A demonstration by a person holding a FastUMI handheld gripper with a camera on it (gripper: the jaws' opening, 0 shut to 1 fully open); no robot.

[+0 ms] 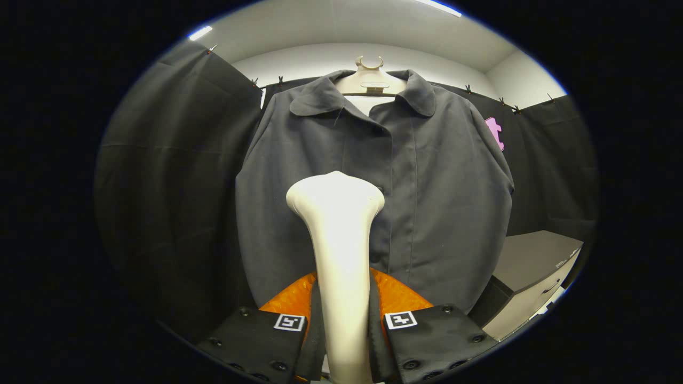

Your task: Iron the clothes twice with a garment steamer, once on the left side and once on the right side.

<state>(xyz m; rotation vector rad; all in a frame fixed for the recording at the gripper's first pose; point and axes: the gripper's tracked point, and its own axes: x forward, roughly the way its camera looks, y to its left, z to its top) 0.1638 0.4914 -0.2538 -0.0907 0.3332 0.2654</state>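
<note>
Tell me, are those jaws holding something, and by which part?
Yes: the gripper is shut on the garment steamer, clamping its handle, with its head up before the jacket.

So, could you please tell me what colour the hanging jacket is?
Plain dark grey jacket, best seen in the gripper view, beyond the steamer.
</note>
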